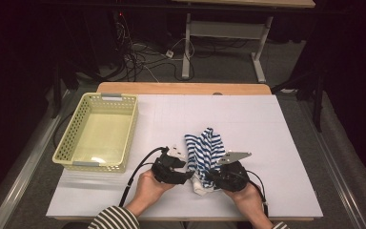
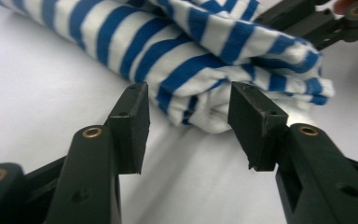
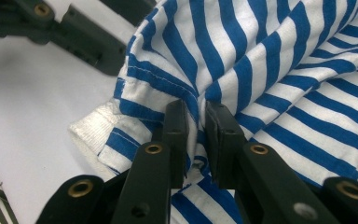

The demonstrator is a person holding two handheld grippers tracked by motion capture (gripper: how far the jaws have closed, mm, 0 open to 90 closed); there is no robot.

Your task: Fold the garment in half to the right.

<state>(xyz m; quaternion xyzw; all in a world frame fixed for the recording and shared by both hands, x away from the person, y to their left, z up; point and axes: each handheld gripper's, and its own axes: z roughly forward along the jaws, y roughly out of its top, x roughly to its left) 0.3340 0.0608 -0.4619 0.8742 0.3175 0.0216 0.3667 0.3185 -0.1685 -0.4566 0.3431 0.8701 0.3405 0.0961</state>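
Right gripper jaws pinching a fold of blue-and-white striped cotton garment. Left gripper jaws gaping, empty, just short of the cloth. Best pushed deeper round the folded edge before closing.

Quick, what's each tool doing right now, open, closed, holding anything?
Left tool: open, jaws apart just short of the striped garment, gripping nothing.
Right tool: closed on a fold of the striped garment, cloth pinched between its jaws.

The high view looks forward and down on the white table from above the person's side. Each gripper view looks along its own jaws, very near the striped cloth. All three views share this cloth and the table around it.
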